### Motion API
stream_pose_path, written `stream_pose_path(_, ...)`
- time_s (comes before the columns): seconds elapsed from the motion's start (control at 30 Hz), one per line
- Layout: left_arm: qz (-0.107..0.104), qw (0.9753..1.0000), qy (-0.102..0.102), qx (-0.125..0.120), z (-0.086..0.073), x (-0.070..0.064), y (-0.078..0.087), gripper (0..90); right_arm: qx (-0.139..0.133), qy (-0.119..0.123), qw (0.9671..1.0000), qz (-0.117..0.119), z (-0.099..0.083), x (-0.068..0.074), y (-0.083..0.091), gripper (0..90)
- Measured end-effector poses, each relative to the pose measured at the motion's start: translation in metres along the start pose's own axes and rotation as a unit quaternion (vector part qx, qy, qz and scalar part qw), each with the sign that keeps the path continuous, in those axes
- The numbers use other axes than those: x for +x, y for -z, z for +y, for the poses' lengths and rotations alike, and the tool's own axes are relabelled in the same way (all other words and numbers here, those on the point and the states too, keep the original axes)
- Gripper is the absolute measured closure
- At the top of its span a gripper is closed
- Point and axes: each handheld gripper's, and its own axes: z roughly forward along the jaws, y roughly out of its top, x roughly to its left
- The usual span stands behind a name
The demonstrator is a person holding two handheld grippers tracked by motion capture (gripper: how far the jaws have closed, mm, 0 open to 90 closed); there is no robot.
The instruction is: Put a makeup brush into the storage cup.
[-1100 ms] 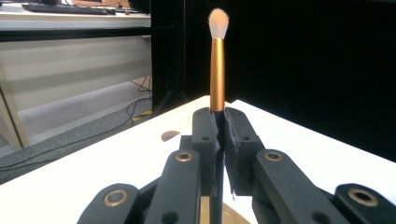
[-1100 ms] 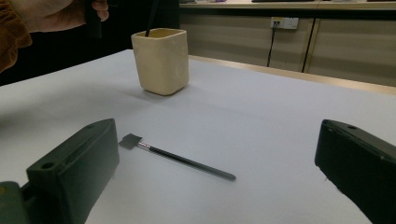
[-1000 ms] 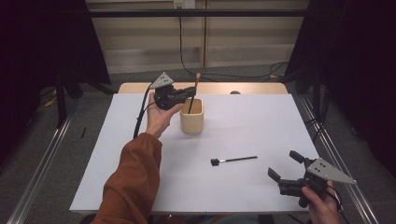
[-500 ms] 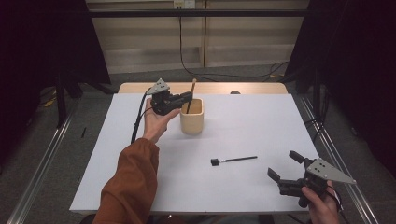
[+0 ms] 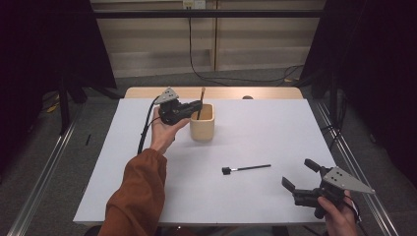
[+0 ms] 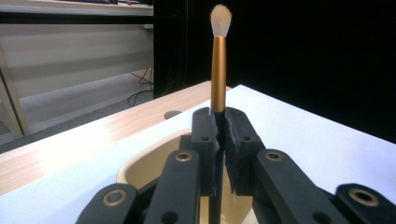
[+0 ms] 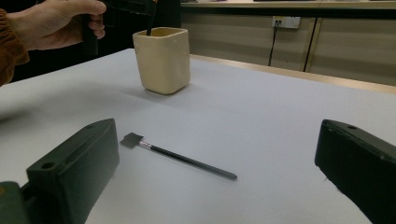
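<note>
A makeup brush (image 6: 218, 60) with a gold-coloured handle and pale bristles at the top is held upright between the closed jaws of the left gripper (image 5: 195, 106), just over the open mouth of a cream cup (image 5: 202, 122). The lower end of the brush is seen reaching down into the cup. The cup stands on the white table cover (image 5: 255, 128), near the far edge and left of the middle. The right gripper (image 5: 301, 175) is held low at the near right corner with its jaws spread wide and nothing between them. A thin black brush (image 5: 246, 168) with a flat head lies on the cover between the cup and the right gripper, apart from both. No brand, label or writing can be read on the brushes, the cup or the grippers.
</note>
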Motion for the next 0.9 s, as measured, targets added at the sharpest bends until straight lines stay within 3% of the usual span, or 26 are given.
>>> stream_pose_path(0.1,0.008,0.9999,0.009,0.006,0.000,0.000,-0.001,68.2,0.000,0.000,1.0000,0.000,0.000,0.000,0.000,0.0)
stream_pose_path(0.17,0.011,0.9999,0.009,0.007,-0.001,0.001,-0.002,65.9,0.001,0.000,1.0000,0.001,0.000,0.000,0.000,0.0)
stream_pose_path(0.37,0.034,0.9993,0.008,0.012,0.000,0.001,-0.001,42.0,0.000,0.000,1.0000,0.001,0.000,0.000,0.000,0.0)
stream_pose_path(0.5,0.031,0.9994,0.011,0.010,0.002,0.000,0.001,27.9,0.001,0.002,1.0000,0.002,0.000,0.000,0.000,0.0)
stream_pose_path(0.6,0.044,0.9988,0.015,0.011,0.002,0.001,0.001,14.3,0.001,0.004,1.0000,0.002,0.000,0.001,0.000,0.0)
stream_pose_path(0.77,0.052,0.9984,0.019,0.009,0.006,0.000,0.005,4.0,0.001,0.004,1.0000,0.003,0.000,0.001,0.000,0.0)
stream_pose_path(0.83,0.044,0.9986,0.026,0.009,0.007,0.000,0.007,2.6,0.001,0.003,1.0000,0.004,0.000,0.001,0.000,0.0)
stream_pose_path(0.9,0.051,0.9985,0.011,0.016,0.008,-0.001,0.009,1.8,0.002,0.004,1.0000,0.004,0.000,0.000,0.000,0.0)
